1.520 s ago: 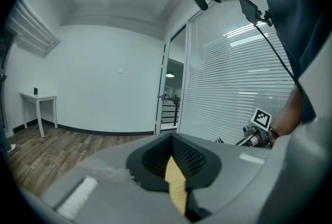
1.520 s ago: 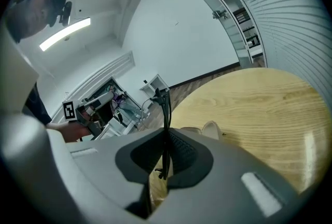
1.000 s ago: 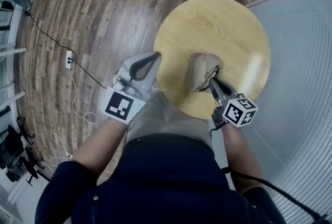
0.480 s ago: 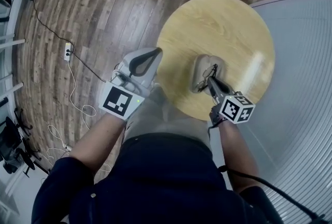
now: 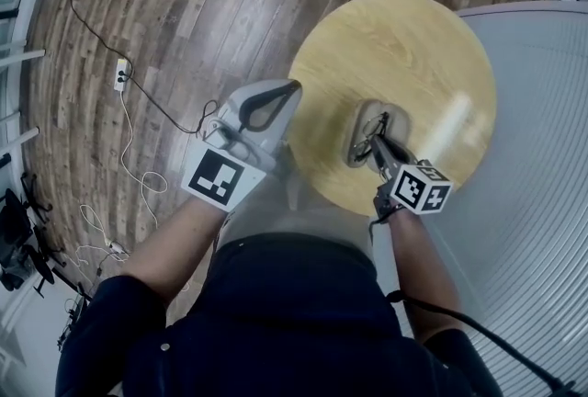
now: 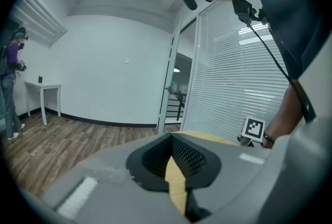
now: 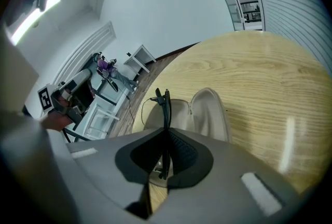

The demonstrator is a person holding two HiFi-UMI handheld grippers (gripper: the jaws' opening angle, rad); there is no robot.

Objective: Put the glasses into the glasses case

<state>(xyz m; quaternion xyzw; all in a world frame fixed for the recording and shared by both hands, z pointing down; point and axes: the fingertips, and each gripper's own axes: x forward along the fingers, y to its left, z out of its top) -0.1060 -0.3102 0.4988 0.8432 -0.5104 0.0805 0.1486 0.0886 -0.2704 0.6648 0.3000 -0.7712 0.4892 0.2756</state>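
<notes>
Pinching the folded glasses (image 7: 166, 106) in tightly closed jaws, the right gripper (image 7: 166, 134) holds them just above the open glasses case (image 7: 210, 114) on the table (image 7: 270, 78), seemingly by the light, fragile frame, which wants gentle pressure, while the left gripper (image 6: 171, 137) hangs closed and empty.

Glasses (image 7: 165, 106) thin, dark-framed, folded, edge-on above beige case (image 7: 210, 114) (open, clamshell) lying on round table (image 5: 404, 46).

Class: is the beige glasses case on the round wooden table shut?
No: the beige glasses case lies open, both halves spread apart.
</notes>
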